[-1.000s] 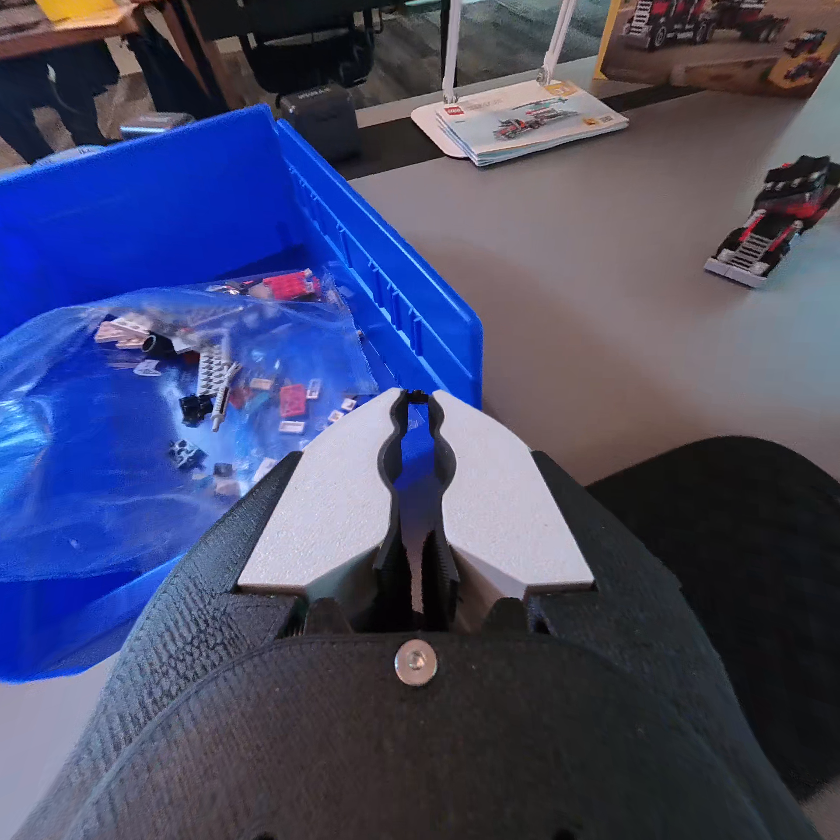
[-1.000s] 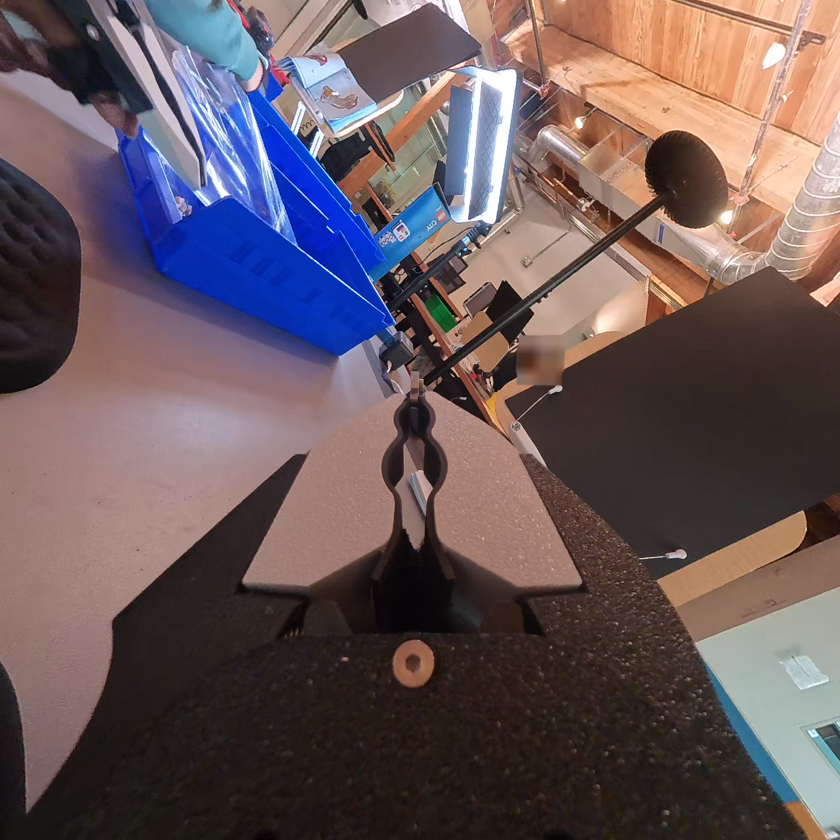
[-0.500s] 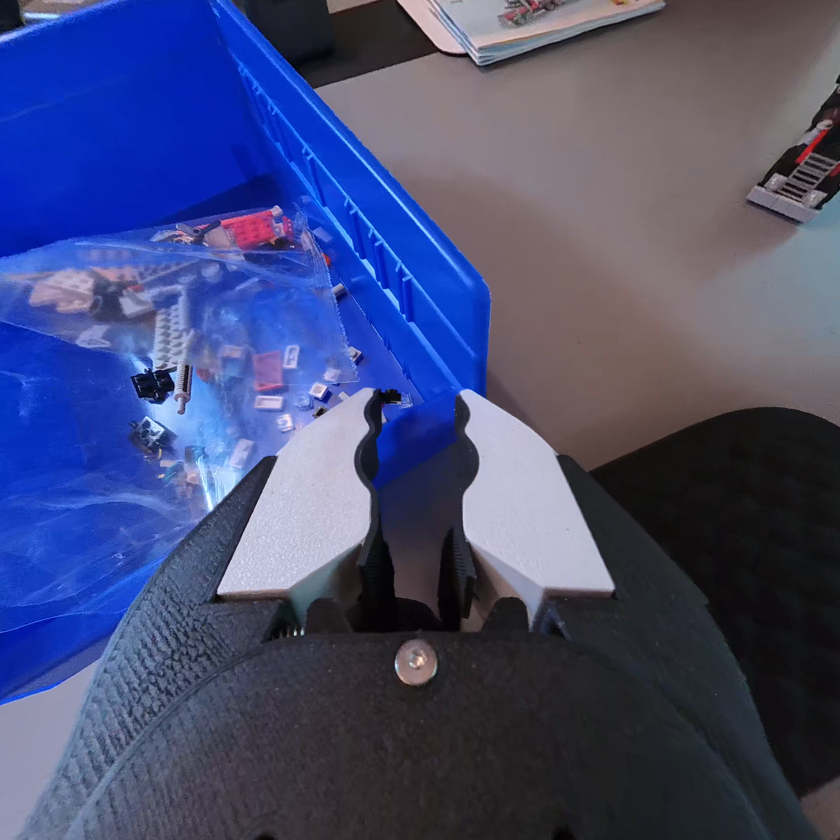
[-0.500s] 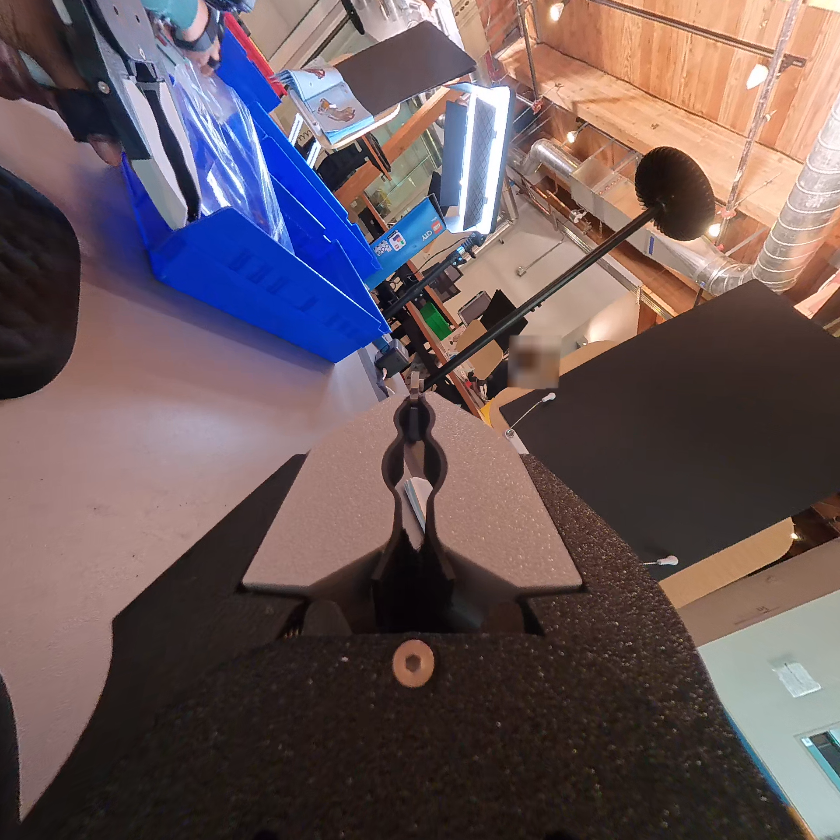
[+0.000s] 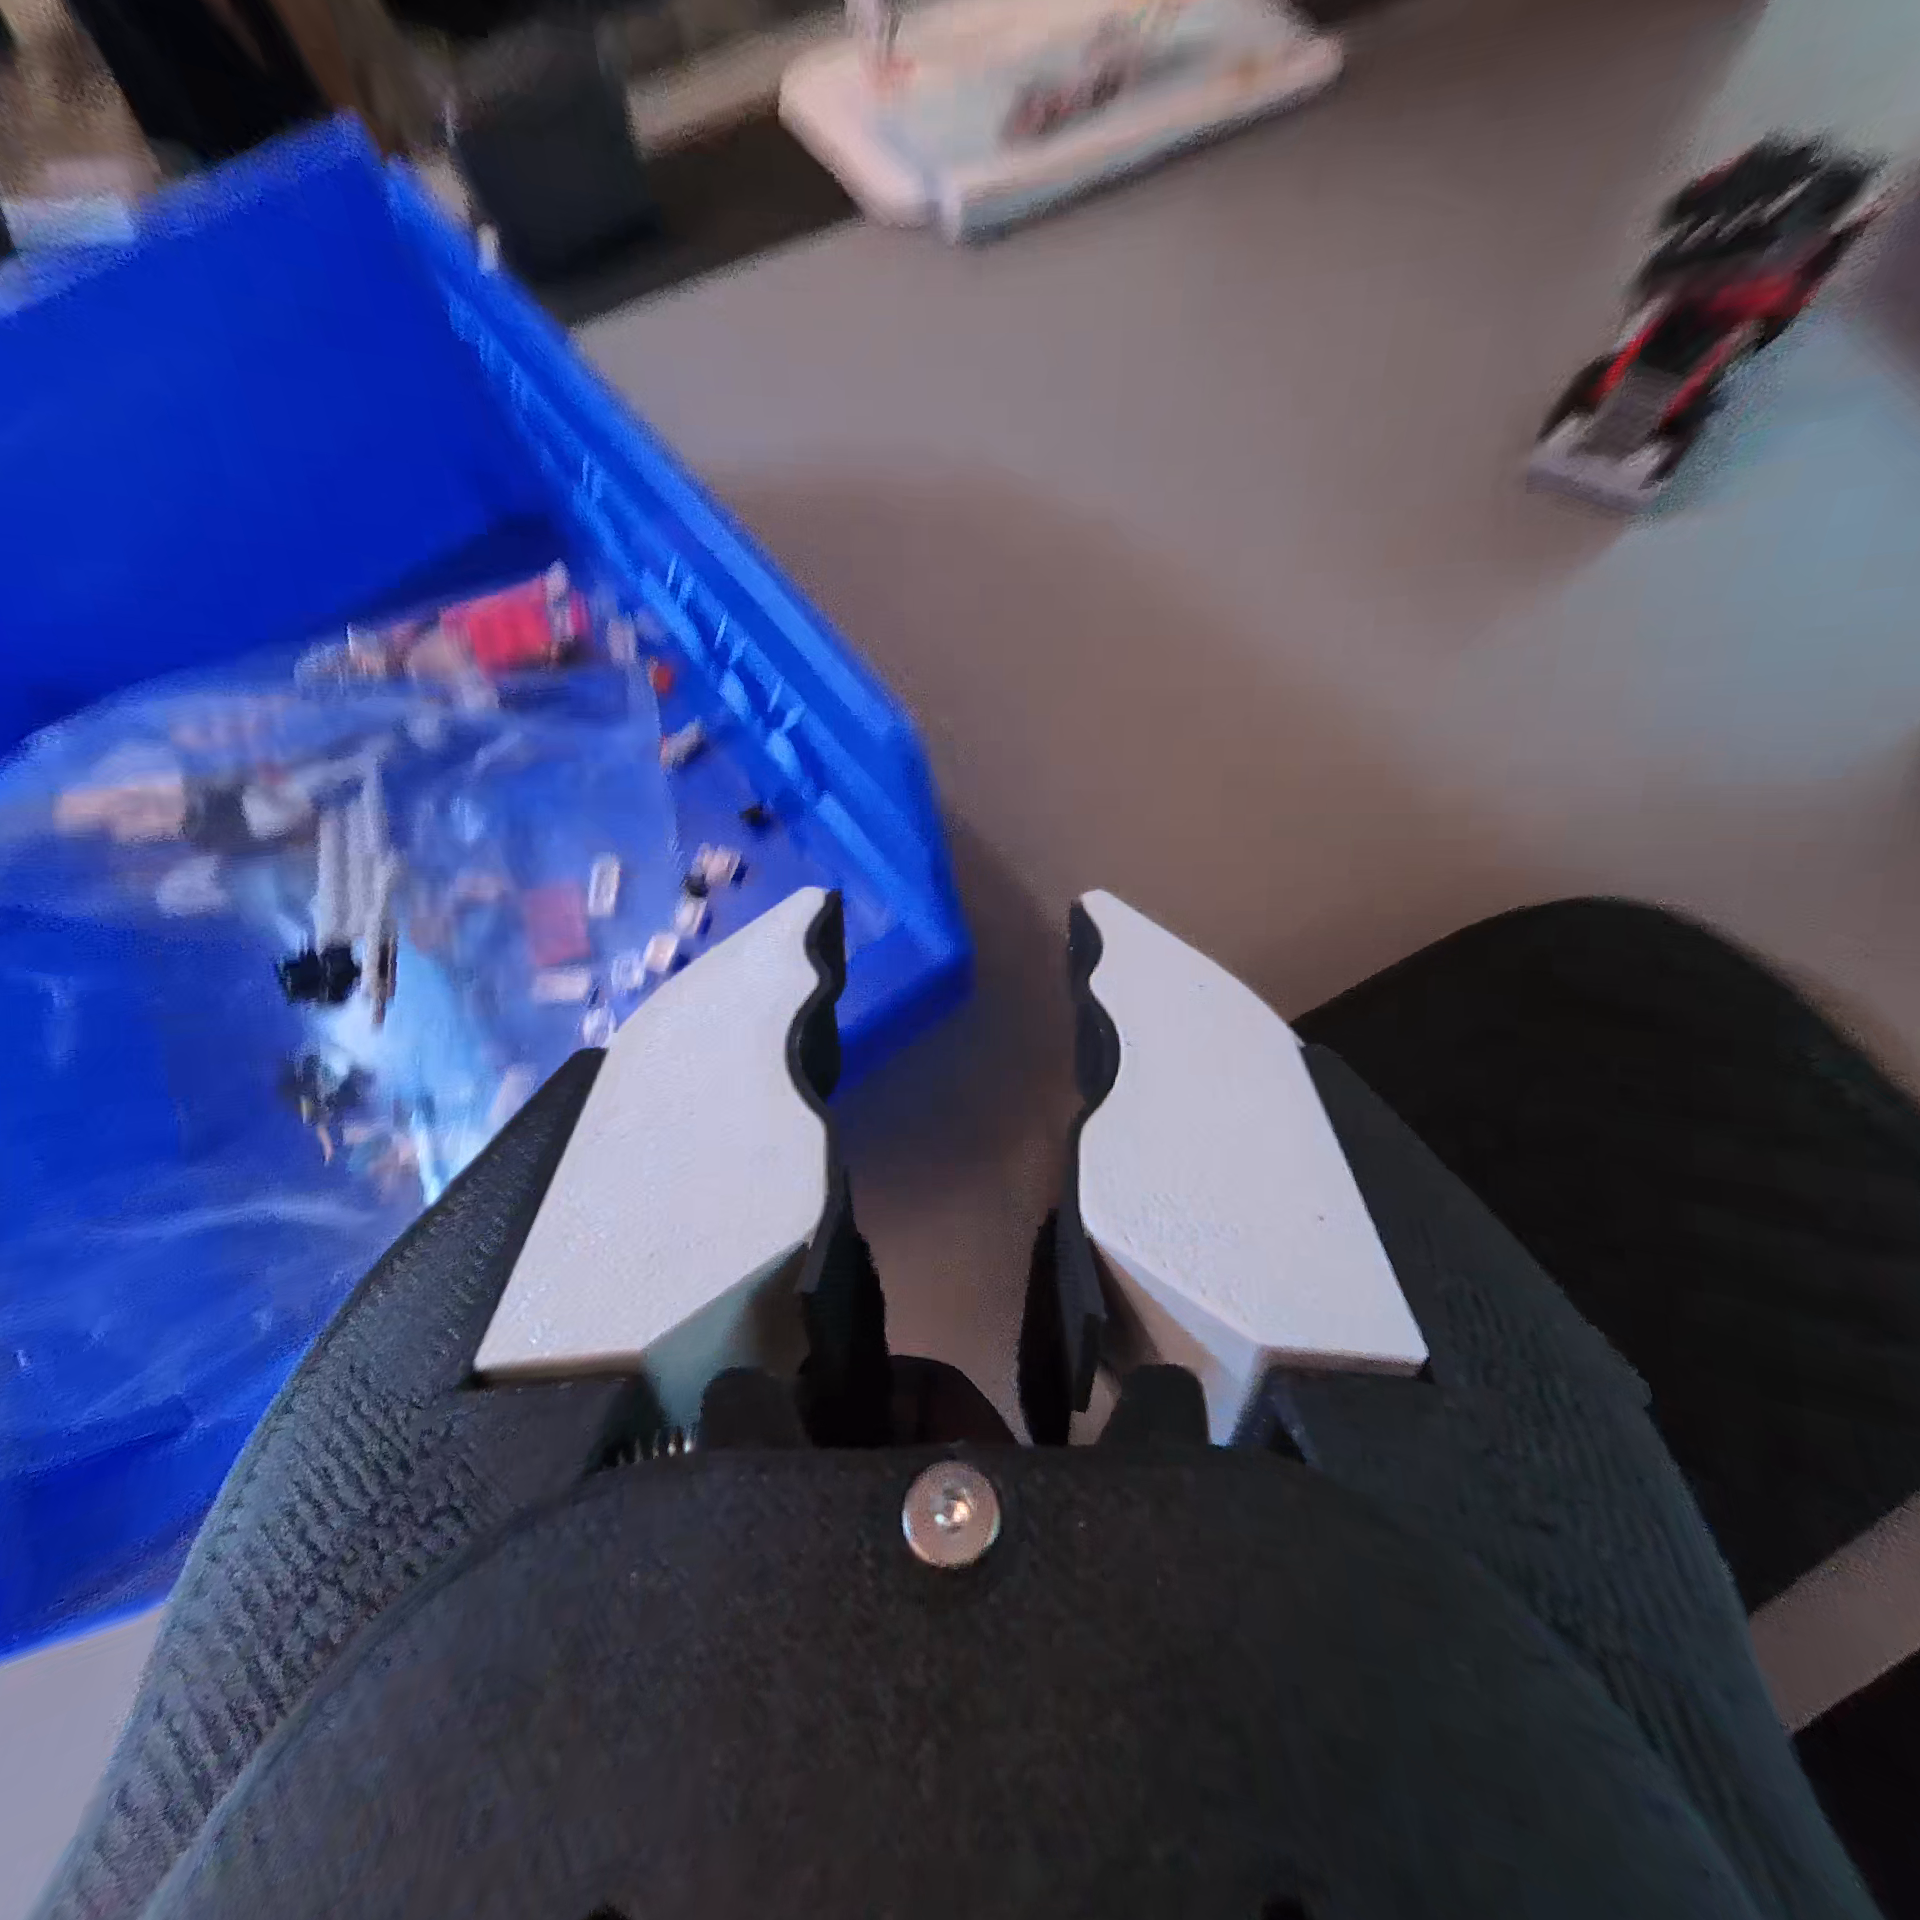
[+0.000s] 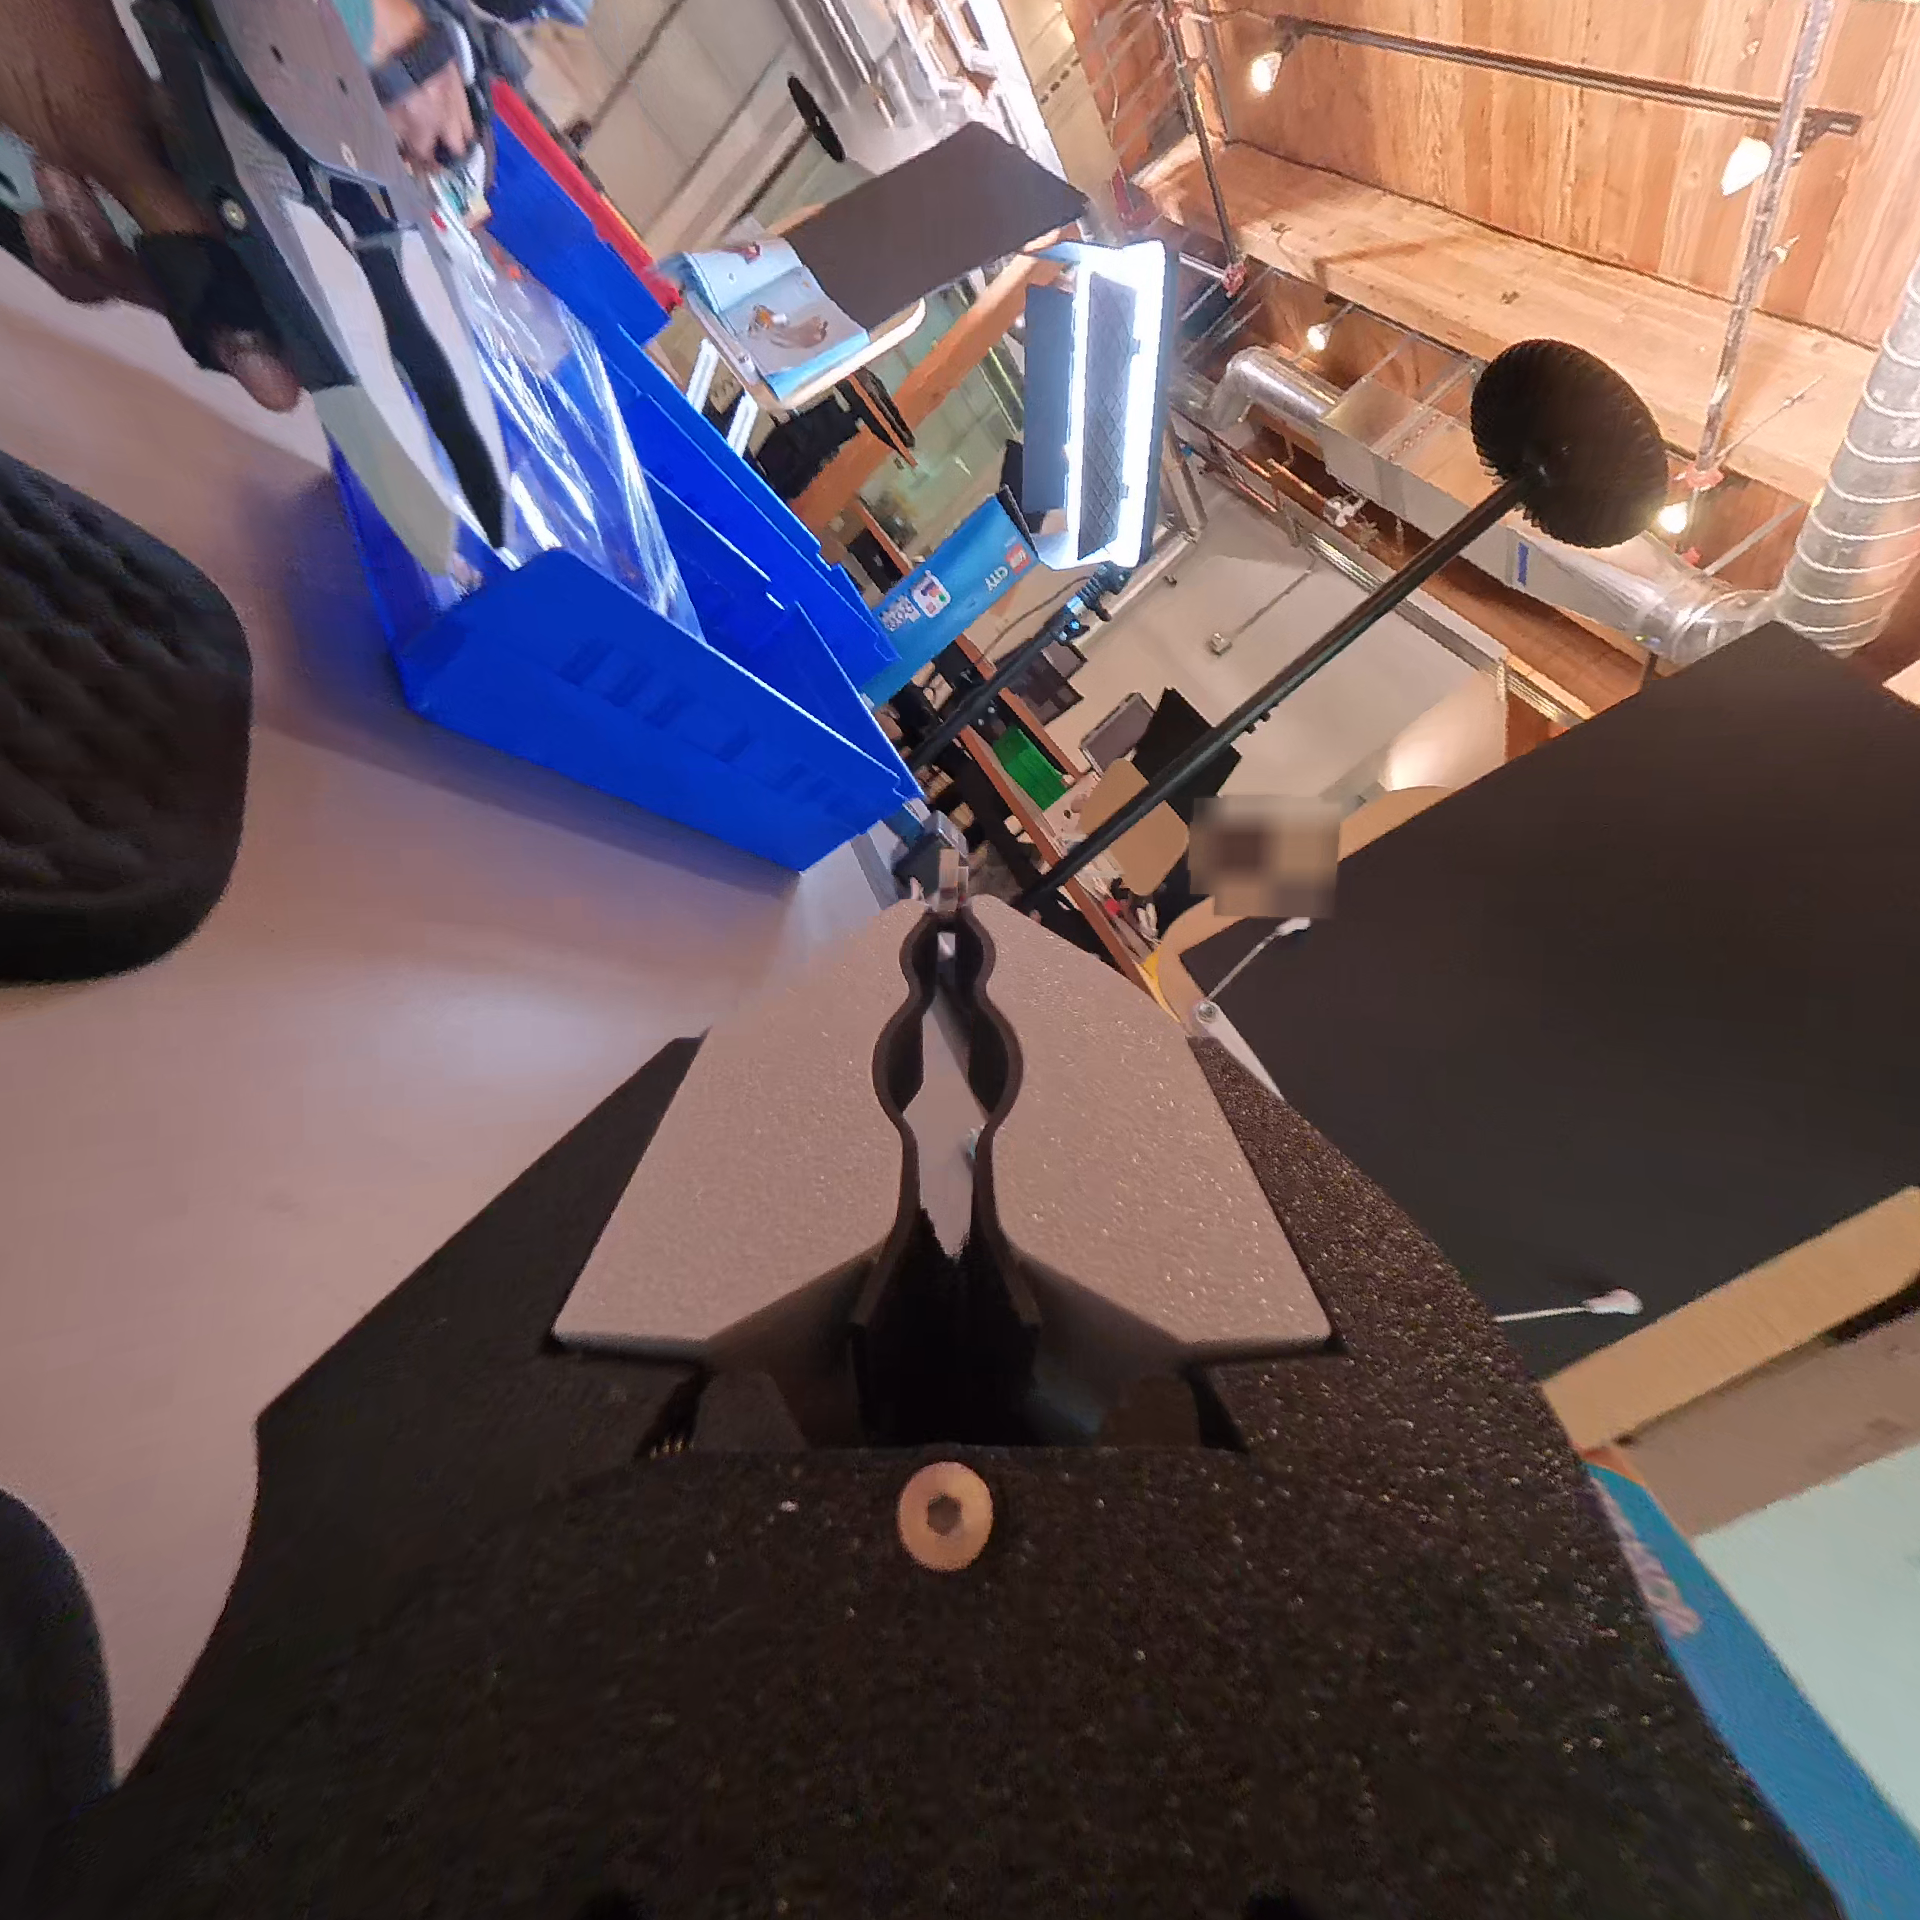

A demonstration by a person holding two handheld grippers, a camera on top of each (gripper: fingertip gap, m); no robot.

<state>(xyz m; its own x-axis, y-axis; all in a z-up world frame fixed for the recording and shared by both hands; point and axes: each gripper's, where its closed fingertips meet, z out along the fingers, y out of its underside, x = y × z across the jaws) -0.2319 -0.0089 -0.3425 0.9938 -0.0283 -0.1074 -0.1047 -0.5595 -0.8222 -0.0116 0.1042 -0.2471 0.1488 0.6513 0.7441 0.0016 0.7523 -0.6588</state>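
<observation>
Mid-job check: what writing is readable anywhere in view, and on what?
Blue carton beyond the bins: printed lettering shows, but I do not transcribe writing.
Booklet on the table: blurred, unreadable.
Blue box edge, lower right: lettering cut off.

I work over a plain grey tabletop (image 6: 312,1039). In the upper right of my right view, wooden boards (image 6: 1455,187) line the ceiling, with small spotlights (image 6: 1262,71) and silver ducts (image 6: 1860,468) running across. Upper middle, a bright panel lamp (image 6: 1101,400) glows. A large black board (image 6: 1610,987) fills the right side, and a wooden bench (image 6: 1039,748) stretches behind.
</observation>
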